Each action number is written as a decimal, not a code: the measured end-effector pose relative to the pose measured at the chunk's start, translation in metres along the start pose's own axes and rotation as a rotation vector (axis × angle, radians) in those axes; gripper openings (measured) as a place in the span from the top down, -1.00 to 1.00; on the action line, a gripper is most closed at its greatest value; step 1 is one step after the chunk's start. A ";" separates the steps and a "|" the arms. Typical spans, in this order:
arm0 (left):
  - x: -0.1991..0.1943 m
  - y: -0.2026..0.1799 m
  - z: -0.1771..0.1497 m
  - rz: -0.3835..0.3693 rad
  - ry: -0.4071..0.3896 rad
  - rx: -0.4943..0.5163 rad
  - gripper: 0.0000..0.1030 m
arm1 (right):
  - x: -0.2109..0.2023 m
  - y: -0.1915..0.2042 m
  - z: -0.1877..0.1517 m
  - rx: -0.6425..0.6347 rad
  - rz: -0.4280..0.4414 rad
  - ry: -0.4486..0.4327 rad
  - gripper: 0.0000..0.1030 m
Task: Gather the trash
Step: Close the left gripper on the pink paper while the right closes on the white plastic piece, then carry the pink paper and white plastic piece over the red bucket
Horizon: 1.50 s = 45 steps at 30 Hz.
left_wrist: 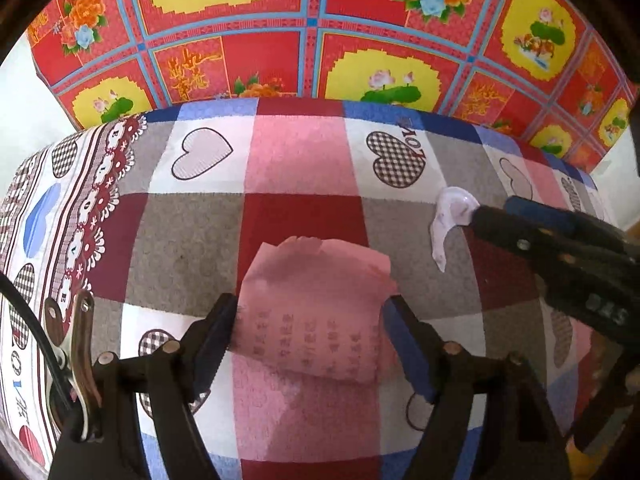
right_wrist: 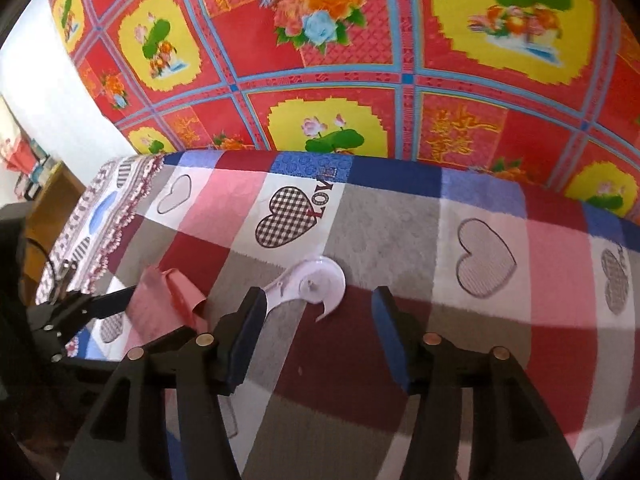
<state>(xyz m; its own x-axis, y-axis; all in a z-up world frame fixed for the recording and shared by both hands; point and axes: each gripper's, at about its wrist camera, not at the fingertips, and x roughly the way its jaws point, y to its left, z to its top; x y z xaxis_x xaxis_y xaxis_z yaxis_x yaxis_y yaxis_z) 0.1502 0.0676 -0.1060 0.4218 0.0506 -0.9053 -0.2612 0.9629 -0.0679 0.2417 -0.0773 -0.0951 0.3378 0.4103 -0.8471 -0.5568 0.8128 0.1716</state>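
In the left wrist view the left gripper (left_wrist: pixel 310 336) stands wide open astride a curled pink paper slip (left_wrist: pixel 316 312) with faint printed lines, lying on the soft checked heart-print cloth (left_wrist: pixel 192 248); this looks like the pick-up step, so its jaws need only close on the thin paper. In the right wrist view the right gripper (right_wrist: pixel 320 336) is likewise wide open and empty, just short of a thin, glossy white plastic piece (right_wrist: pixel 316 282) with a round disc and curved tails, which probably wants a slight reach forward first.
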 end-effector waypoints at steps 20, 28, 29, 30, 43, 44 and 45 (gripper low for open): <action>0.010 0.019 -0.048 -0.068 -0.054 -0.059 -0.41 | 0.013 0.005 0.000 -0.065 -0.023 -0.016 0.54; -0.007 0.016 -0.047 -0.095 -0.075 -0.049 -0.41 | -0.012 0.010 -0.006 -0.035 -0.008 -0.053 0.54; -0.010 0.015 -0.047 -0.098 -0.076 -0.046 -0.41 | -0.014 0.011 -0.008 -0.029 -0.008 -0.056 0.54; -0.013 0.014 -0.047 -0.102 -0.078 -0.041 -0.41 | -0.017 0.011 -0.010 -0.023 -0.008 -0.057 0.54; -0.045 0.004 -0.056 -0.164 -0.096 0.014 -0.41 | -0.064 0.011 -0.049 0.062 -0.065 -0.087 0.54; -0.047 0.003 -0.057 -0.171 -0.099 0.020 -0.41 | -0.068 0.011 -0.051 0.071 -0.070 -0.091 0.54; -0.051 0.000 -0.059 -0.178 -0.103 0.030 -0.41 | -0.072 0.010 -0.054 0.080 -0.074 -0.094 0.54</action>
<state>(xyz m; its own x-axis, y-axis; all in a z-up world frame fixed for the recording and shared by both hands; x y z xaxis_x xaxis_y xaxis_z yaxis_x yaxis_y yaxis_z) 0.0776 0.0498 -0.0850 0.5456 -0.0961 -0.8325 -0.1493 0.9663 -0.2095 0.1708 -0.1208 -0.0592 0.4475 0.3815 -0.8088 -0.4665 0.8712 0.1529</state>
